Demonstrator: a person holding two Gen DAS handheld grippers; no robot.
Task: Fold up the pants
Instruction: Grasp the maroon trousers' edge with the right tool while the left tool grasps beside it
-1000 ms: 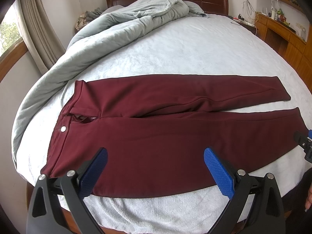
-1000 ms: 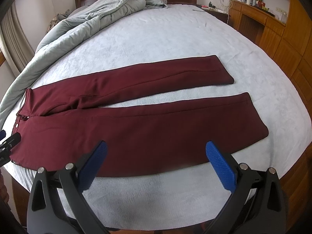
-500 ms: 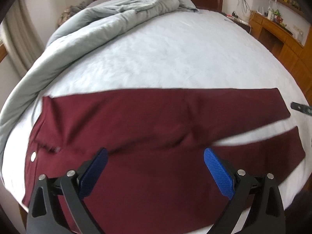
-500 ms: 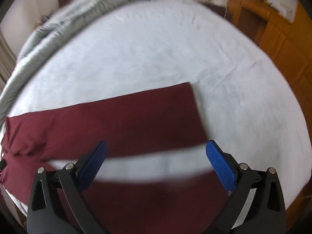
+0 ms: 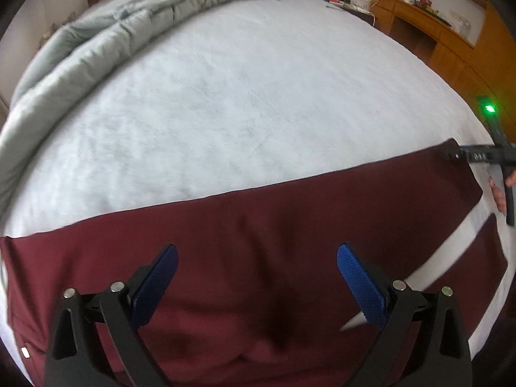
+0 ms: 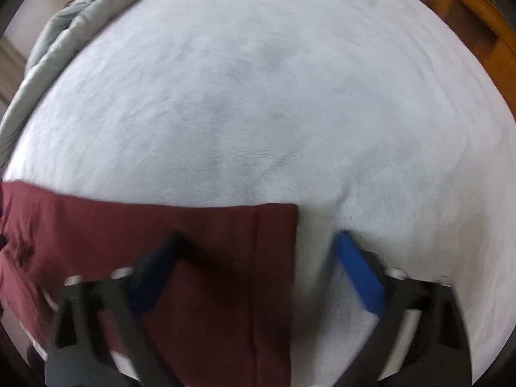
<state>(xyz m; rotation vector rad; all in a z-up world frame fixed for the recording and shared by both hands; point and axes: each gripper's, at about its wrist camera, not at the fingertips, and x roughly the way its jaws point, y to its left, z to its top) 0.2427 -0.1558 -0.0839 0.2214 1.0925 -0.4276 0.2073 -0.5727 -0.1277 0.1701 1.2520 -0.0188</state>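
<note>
- The left gripper (image 5: 256, 277) points steeply down over the maroon pants (image 5: 258, 242); its blue-padded jaws stand wide apart, the cloth lies below the gap and no pad presses on it.
- At the lower left of the left wrist view a small silver button (image 5: 24, 352) shows on the waist end of the pants.
- The right gripper (image 6: 258, 261) hangs over the hem end of the far pant leg (image 6: 200, 258); its jaws are closing, one blue pad over the cloth, the other over bare sheet, and they have hold of nothing that I can make out, as this view is blurred.
- The pants lie flat and lengthwise across the near part of the bed (image 5: 258, 96), waist toward the bed's left edge, hems toward its right edge; a strip of white sheet (image 5: 451, 245) shows between the two legs near the hems.
- In the left wrist view the right gripper's black body, with a green light (image 5: 489, 108), sits at the far corner of the leg hem, a hand (image 5: 498, 193) behind it.
- Beyond the pants the white sheet is bare up to a grey duvet (image 5: 129, 25) bunched along the bed's left edge and head.
- A wooden desk (image 5: 429, 29) stands past the bed's right edge.
</note>
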